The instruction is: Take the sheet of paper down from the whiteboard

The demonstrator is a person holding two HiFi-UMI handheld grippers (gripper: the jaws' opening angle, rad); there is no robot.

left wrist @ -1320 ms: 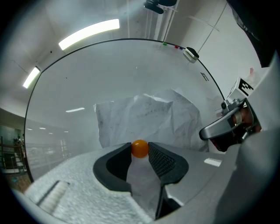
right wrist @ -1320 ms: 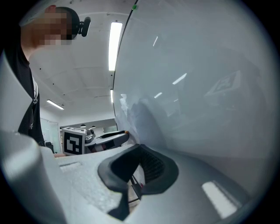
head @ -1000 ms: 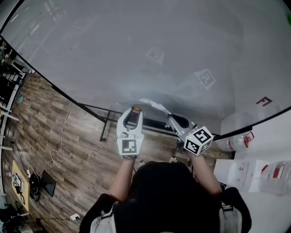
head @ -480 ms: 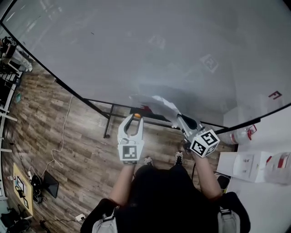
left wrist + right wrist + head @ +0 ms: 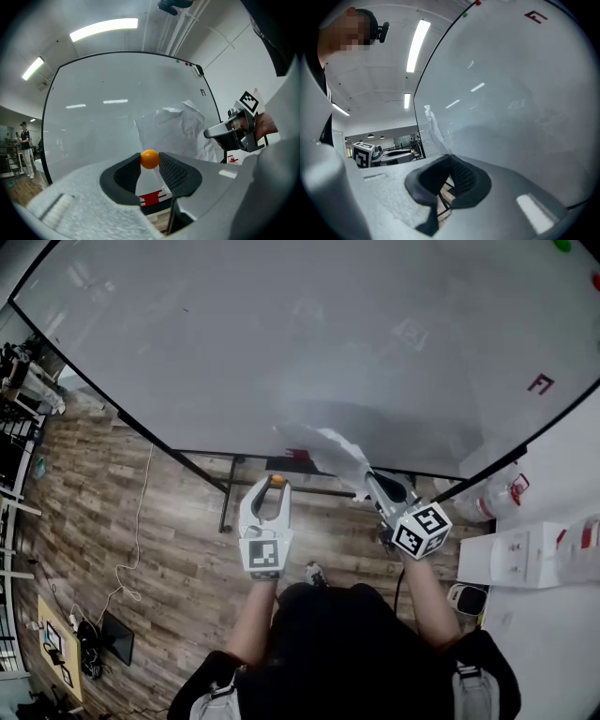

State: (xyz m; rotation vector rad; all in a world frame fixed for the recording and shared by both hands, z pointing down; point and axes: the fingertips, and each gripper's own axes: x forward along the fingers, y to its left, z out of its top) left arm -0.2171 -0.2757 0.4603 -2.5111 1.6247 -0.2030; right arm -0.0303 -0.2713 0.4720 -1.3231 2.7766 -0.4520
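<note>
At centre frame, by the grey whiteboard's (image 5: 234,352) lower edge, the thin crumpled white paper sheet (image 5: 323,442), probably light, floppy and tearable, sits edge-pinched in the right gripper's (image 5: 364,476) closed jaws, while the left gripper (image 5: 276,484) clamps a small orange ball (image 5: 149,159).

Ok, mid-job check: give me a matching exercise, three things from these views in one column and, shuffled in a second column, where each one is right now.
Things:
1. orange ball
2. sheet of paper
3. red F mark

Places:
A. drawn on the whiteboard, near its right edge in the head view
B. crumpled, pinched at the tips of the right gripper
C. between the jaws of the left gripper

Pairs: 1-C; 2-B; 3-A
</note>
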